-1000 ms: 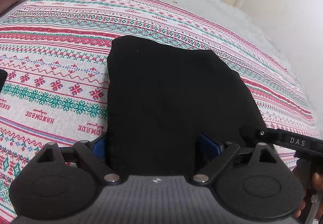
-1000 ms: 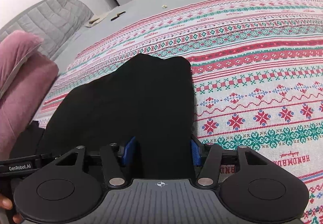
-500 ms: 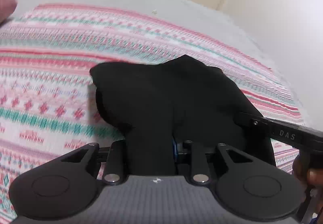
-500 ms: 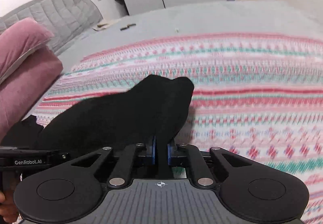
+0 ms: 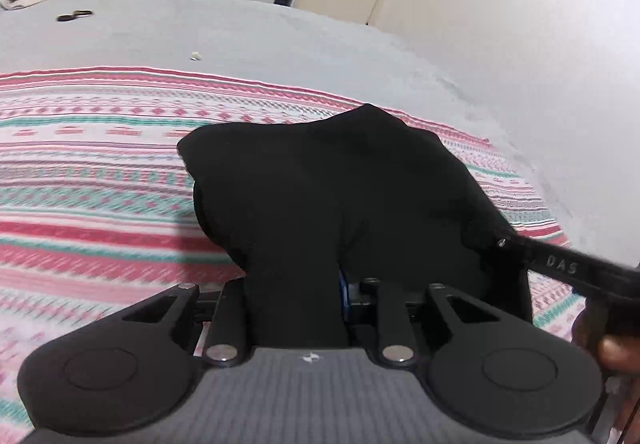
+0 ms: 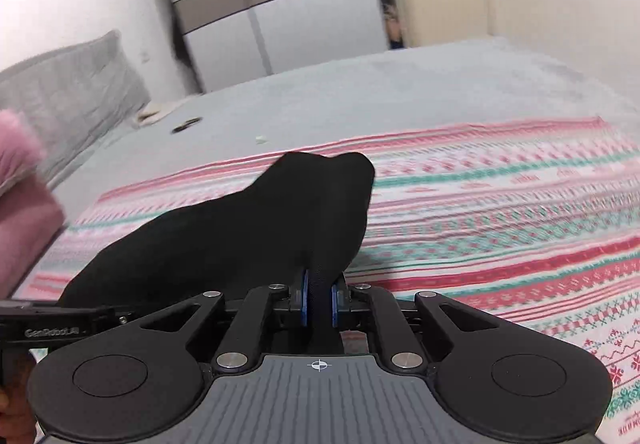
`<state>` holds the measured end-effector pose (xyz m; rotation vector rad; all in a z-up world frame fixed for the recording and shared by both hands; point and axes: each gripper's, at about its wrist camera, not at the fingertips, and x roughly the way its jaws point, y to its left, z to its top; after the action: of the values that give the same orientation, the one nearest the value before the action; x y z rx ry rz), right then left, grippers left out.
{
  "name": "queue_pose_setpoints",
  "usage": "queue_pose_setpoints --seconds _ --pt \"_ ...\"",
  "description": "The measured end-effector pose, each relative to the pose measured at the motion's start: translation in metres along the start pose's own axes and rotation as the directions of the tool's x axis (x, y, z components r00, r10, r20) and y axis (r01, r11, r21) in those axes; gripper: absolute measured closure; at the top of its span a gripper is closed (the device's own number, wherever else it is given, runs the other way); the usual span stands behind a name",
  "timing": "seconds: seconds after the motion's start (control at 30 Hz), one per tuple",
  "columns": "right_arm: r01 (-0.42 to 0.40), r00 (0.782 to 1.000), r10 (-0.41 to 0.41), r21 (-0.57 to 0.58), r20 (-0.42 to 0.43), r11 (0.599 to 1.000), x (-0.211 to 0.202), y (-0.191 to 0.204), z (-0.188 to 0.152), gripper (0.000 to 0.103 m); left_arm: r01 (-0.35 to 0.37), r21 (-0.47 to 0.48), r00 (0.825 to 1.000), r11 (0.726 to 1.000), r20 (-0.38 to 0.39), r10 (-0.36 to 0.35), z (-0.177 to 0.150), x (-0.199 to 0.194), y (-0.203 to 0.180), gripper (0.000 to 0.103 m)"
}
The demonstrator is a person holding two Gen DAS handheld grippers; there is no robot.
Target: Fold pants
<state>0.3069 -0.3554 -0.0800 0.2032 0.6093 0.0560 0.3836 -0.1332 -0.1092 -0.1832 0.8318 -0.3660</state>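
The black pants lie on a red, green and white patterned cloth spread over the bed. Their near edge is lifted. My left gripper is shut on that edge, and the fabric hides most of its fingers. In the right wrist view the pants rise from the cloth into my right gripper, which is shut on the near edge between its blue pads. Each gripper's body shows at the side of the other's view.
A grey bed sheet lies beyond the cloth, with a small dark object and a white scrap on it. A pink pillow and grey headboard are at the left. Wardrobe and door stand behind.
Both grippers closed on the near edge of the pants and lifted it. The pants, flat a second ago, now bunch up and drape from the jaws, and the views tilted up.
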Motion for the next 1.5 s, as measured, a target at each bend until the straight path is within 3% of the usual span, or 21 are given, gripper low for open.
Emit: queue_pose_setpoints --seconds 0.13,0.17,0.37,0.53,0.6,0.8,0.93,1.0,1.03,1.07,1.13,1.23,1.33,1.5 --pt "0.044 0.995 -0.041 0.023 -0.094 0.999 0.036 -0.028 -0.014 0.092 -0.059 -0.006 0.997 0.998 -0.046 0.058 -0.01 0.032 0.004 0.051" --pt "0.049 0.993 -0.046 0.027 -0.113 0.998 0.041 -0.033 -0.017 0.09 -0.046 -0.021 0.998 0.999 -0.047 0.045 -0.012 0.035 0.009 0.047" --pt "0.095 0.988 -0.087 0.052 -0.131 0.994 0.039 -0.04 -0.018 0.076 -0.032 -0.097 0.999 0.995 -0.043 0.028 -0.02 0.018 0.032 0.032" --pt "0.11 0.986 -0.105 0.038 -0.133 0.993 0.037 -0.036 -0.016 0.074 -0.03 -0.123 0.999 0.992 -0.034 0.026 -0.027 0.002 0.038 0.032" --pt "0.098 0.987 -0.088 0.064 -0.137 0.993 0.038 -0.039 -0.018 0.074 -0.028 -0.117 0.999 0.993 -0.038 0.024 -0.028 0.002 0.036 0.041" --pt "0.113 0.989 -0.11 0.024 -0.099 0.993 0.039 -0.029 -0.022 0.09 -0.029 -0.133 0.999 0.991 -0.027 0.026 -0.032 0.0 0.029 0.05" --pt "0.123 0.992 -0.125 -0.055 -0.032 0.991 0.035 -0.023 -0.015 0.093 -0.034 -0.125 0.999 0.992 -0.027 0.031 -0.03 0.004 0.029 0.05" --pt "0.138 0.99 -0.139 -0.054 -0.023 0.989 0.037 -0.029 -0.012 0.094 -0.036 -0.124 0.999 0.992 -0.027 0.033 -0.03 0.004 0.029 0.044" --pt "0.162 0.986 -0.164 -0.048 -0.028 0.986 0.039 -0.035 -0.012 0.093 -0.049 -0.117 0.999 0.992 -0.028 0.046 -0.03 0.002 0.028 0.04" --pt "0.198 0.978 -0.2 -0.046 -0.054 0.979 0.042 -0.039 -0.012 0.085 -0.071 -0.108 0.997 0.992 -0.029 0.068 -0.03 -0.001 0.026 0.035" --pt "0.212 0.97 -0.215 -0.036 -0.115 0.977 0.046 -0.041 -0.014 0.084 -0.108 -0.066 0.994 0.992 -0.019 0.107 -0.029 -0.008 0.02 0.033" --pt "0.199 0.975 -0.207 -0.095 -0.083 0.975 0.036 -0.025 -0.009 0.084 -0.184 -0.008 0.983 0.983 0.001 0.184 -0.03 -0.02 0.011 0.032" --pt "0.151 0.987 -0.157 -0.13 -0.043 0.98 0.022 -0.002 -0.006 0.082 -0.241 -0.009 0.97 0.97 0.003 0.241 -0.032 -0.035 0.007 0.031" --pt "0.118 0.99 -0.128 -0.17 -0.054 0.978 0.011 0.031 -0.013 0.076 -0.312 0.028 0.95 0.95 0.043 0.311 -0.044 -0.071 -0.006 0.027"
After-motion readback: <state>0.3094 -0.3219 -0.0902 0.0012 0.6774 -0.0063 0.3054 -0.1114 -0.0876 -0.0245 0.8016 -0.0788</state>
